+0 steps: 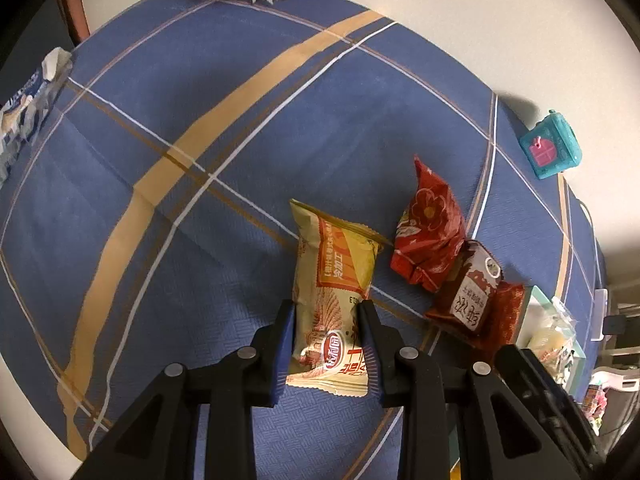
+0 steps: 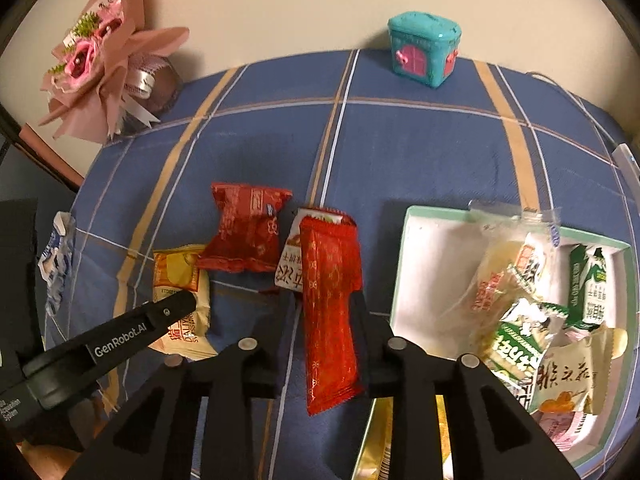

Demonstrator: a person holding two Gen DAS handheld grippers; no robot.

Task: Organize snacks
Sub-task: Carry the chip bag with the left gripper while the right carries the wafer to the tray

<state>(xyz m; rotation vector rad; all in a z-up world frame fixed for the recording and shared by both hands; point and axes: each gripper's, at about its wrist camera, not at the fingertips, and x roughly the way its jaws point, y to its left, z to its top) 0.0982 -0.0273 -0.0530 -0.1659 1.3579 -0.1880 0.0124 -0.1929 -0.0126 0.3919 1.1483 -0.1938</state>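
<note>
Looking down the left gripper [image 1: 326, 320]: we see its two fingers closed against the sides of the yellow snack packet [image 1: 334, 280], low in the centre of the left wrist frame; the packet's upper end reaches past the fingertips towards the middle of the frame, its sealed lower end sits between the finger bases.
Yellow snack packet from the other side: in the right wrist frame it lies at lower left [image 2: 182, 280] on the blue checked cloth [image 2: 420, 152], with a finger of the left gripper lying across it.
Right gripper [image 2: 326, 304]: low centre of the right wrist frame, with the long red packet [image 2: 330, 312] running lengthwise between its fingers; we cannot tell whether the pads press on it or stand just off it.
Long red packet's top end: it overlaps a brown-and-white packet [image 2: 290, 268], just above the fingertips.
Crumpled red packet [image 2: 246, 232]: above and left of the right fingertips, touching the yellow packet's upper corner.
Box of snacks [image 2: 436, 240]: right side of the right wrist frame, white inside with a pale green rim, several packets piled in its right half; it is beside the right gripper, apart from the long red packet.
Far edge: a teal toy house [image 2: 426, 46] at top right, a pink bouquet [image 2: 96, 60] at top left.
</note>
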